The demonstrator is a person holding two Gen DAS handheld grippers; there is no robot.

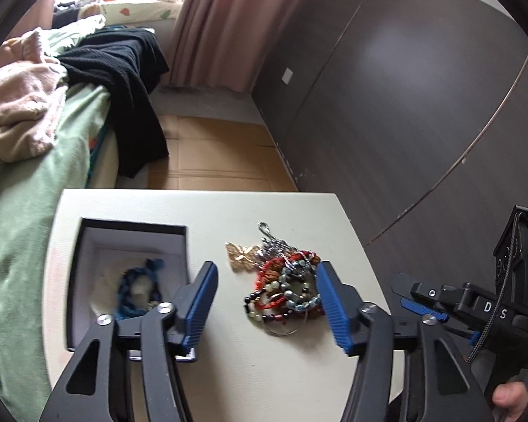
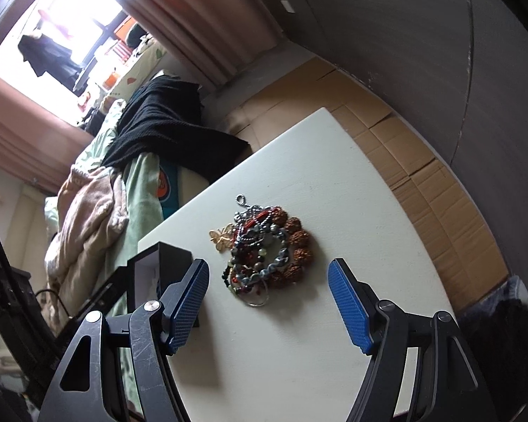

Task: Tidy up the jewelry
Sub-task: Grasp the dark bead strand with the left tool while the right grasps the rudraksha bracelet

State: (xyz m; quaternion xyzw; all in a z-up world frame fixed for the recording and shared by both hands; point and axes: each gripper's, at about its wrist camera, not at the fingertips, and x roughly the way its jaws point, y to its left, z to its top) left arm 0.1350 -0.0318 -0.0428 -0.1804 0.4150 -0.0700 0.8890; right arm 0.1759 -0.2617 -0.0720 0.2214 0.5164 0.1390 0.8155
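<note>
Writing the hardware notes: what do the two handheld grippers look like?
Both match: the left gripper and right gripper have black linkage arms with silver pivot screws and blue ribbed finger pads. Seen from the left wrist camera, the right unit's black body carries white letters "D S", a braided cable and a small green LED.

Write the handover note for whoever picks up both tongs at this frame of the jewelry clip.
Left tongs: open, empty, above the table between the box and the pile.
Right tongs: open, empty, facing the pile.
Box: open, at the table's left, with a blue bracelet inside.
Pile of beaded bracelets: tangled mid-table, a gold butterfly piece at its left edge and a silver chain at the back.
Done: one bracelet boxed.
Left: the whole pile.
</note>
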